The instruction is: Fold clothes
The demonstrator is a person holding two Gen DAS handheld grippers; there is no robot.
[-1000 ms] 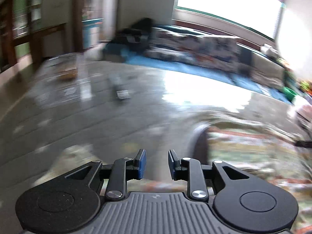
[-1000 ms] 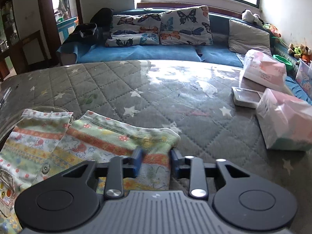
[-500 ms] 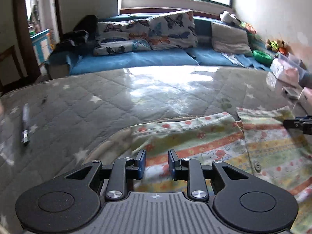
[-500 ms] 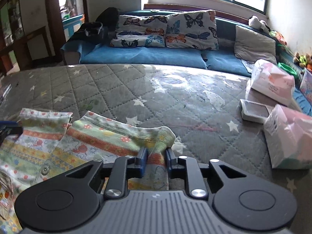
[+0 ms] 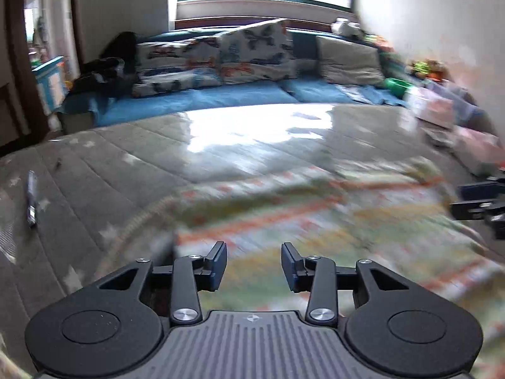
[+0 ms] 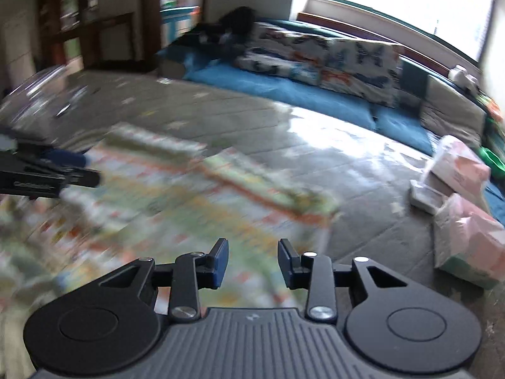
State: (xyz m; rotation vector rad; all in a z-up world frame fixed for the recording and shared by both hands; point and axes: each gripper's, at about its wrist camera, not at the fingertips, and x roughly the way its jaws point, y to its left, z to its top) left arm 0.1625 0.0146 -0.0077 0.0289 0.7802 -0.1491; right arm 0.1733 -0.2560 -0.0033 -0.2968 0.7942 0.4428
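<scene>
While both views are blurred, one patterned garment (image 5: 315, 221) lies spread on the grey quilted bed (image 5: 110, 164). The left claw (image 5: 254, 263) and right claw (image 6: 252, 263) are both opening above the cloth and grip nothing. Two pink packages (image 6: 464, 243) sit at the right. No writing is readable.

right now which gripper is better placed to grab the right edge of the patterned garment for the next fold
Right. The right gripper hangs beside the garment's right edge, jaws opening, nothing between them. The left gripper, also opening and empty, sits over its left side.
</scene>
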